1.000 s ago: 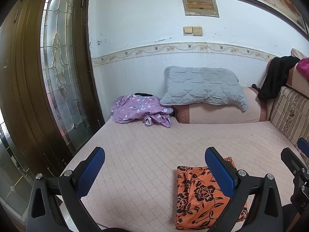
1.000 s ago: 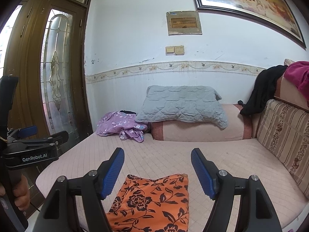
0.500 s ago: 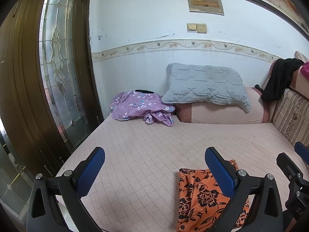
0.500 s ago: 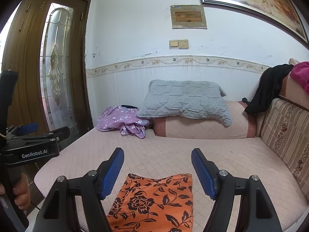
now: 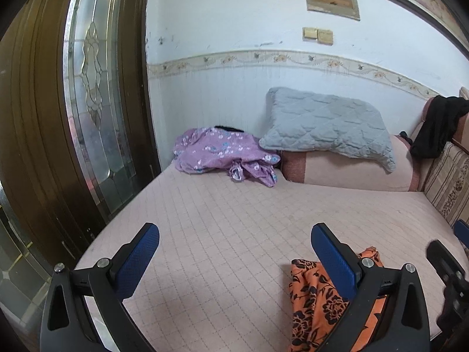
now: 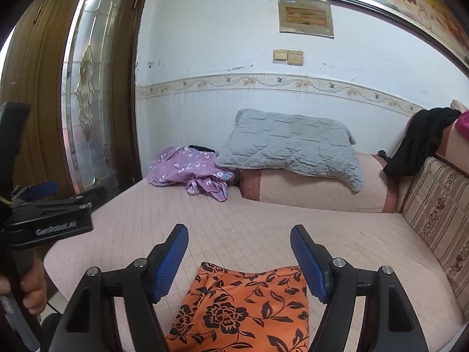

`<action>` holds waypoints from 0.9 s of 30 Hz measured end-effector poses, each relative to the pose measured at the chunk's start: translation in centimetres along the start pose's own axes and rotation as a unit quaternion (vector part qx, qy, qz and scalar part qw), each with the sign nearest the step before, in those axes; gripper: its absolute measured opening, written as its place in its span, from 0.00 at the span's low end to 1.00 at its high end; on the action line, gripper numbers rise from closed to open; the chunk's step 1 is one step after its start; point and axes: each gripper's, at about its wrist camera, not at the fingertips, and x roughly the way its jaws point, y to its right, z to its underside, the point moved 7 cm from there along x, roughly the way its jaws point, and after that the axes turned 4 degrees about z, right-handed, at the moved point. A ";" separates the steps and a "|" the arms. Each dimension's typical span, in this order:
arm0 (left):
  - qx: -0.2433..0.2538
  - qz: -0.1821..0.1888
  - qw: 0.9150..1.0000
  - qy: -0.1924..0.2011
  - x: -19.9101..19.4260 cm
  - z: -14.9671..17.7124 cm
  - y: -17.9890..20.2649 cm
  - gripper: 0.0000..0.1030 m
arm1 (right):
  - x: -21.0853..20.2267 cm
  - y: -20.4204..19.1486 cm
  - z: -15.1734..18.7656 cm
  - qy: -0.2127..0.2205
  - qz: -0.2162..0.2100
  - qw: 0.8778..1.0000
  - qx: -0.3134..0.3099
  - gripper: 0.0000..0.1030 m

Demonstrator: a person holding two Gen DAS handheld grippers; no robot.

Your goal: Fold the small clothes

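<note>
Your right tongs (image 6: 239,236) stand wide apart with nothing between the blue pads, hovering above the bed (image 6: 263,226). The orange cloth (image 6: 243,308) with the black flower print lies flat on the bed at the near edge, straight ahead and below the tongs at 6 o'clock in the right wrist view. Its far edge shows in the gap between the two fingers, and the right pad overlaps its far right corner in the picture; the pads do not touch it.

Your left tongs (image 5: 234,246) are also spread wide and hold nothing. From the left wrist view the orange cloth sits at 5 o'clock, behind and partly hidden by the right-hand finger, off to the right of the gap rather than inside it. The bare pink quilted cover fills the space between those fingers.

In the right wrist view the left tongs appear at 9 o'clock, with your hand (image 6: 32,290) wrapped round the handle at the lower left edge.

At the far end of the bed, a crumpled purple garment (image 6: 190,173) lies at 11 o'clock, touching the grey pillow (image 6: 290,143), which rests on a pink bolster (image 6: 316,190). A black garment (image 6: 419,143) hangs over the striped sofa back at 2 o'clock. All of these are well apart from the orange cloth.
</note>
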 end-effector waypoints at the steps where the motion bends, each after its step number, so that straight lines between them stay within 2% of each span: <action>1: -0.004 0.002 1.000 -0.006 0.9 0.3 -0.1 1.00 | 0.2 -0.1 0.2 -0.004 0.003 1.000 -0.005 0.73; 6: -0.016 0.003 0.999 -0.031 3.3 1.7 0.0 1.00 | 0.9 0.8 1.2 -0.024 0.022 0.999 -0.009 0.73; 13: -0.021 -0.015 0.999 -0.030 2.3 2.0 -0.5 1.00 | 0.8 1.5 2.0 -0.033 0.014 0.999 -0.002 0.73; 20: -0.011 -0.022 0.999 -0.028 -0.4 1.6 0.6 1.00 | -1.8 2.1 1.6 -0.010 0.007 1.000 0.002 0.73; 27: 0.022 -0.013 1.000 0.000 -4.5 0.6 3.4 1.00 | -5.3 4.2 0.5 0.021 0.006 0.999 0.026 0.73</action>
